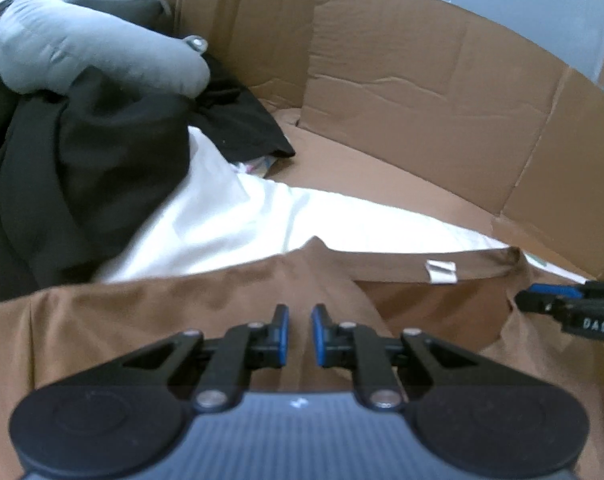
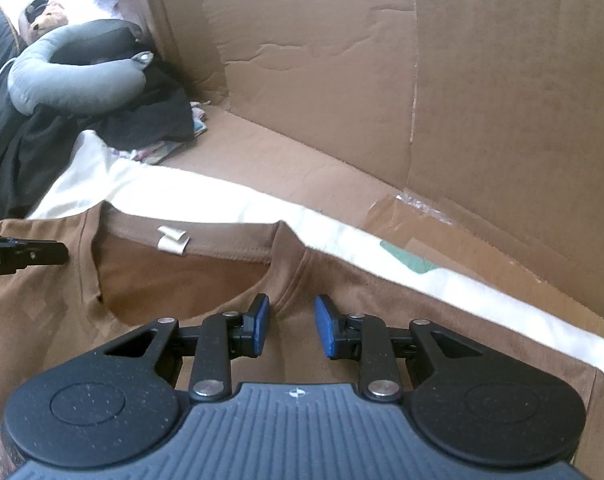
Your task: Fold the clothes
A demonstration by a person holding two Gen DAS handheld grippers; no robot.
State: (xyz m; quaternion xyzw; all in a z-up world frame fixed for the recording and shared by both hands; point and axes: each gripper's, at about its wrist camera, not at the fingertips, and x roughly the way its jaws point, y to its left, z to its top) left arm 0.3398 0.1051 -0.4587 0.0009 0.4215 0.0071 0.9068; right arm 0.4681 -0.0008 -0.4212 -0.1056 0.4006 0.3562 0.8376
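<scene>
Jaws apart on left gripper (image 1: 299,318) & right gripper (image 2: 291,312), both over brown T-shirt (image 2: 342,280); collar w/ white tag (image 2: 173,240) just ahead, cardboard (image 2: 462,80) beyond.

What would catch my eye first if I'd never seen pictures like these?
Probably the brown T-shirt spread flat in the foreground, collar and white neck label facing you. A pair of black tongs hovers over each shoulder, left tongs and right tongs, both slightly open. Behind, a grey neck pillow sits on dark clothes beside cardboard walls.
</scene>
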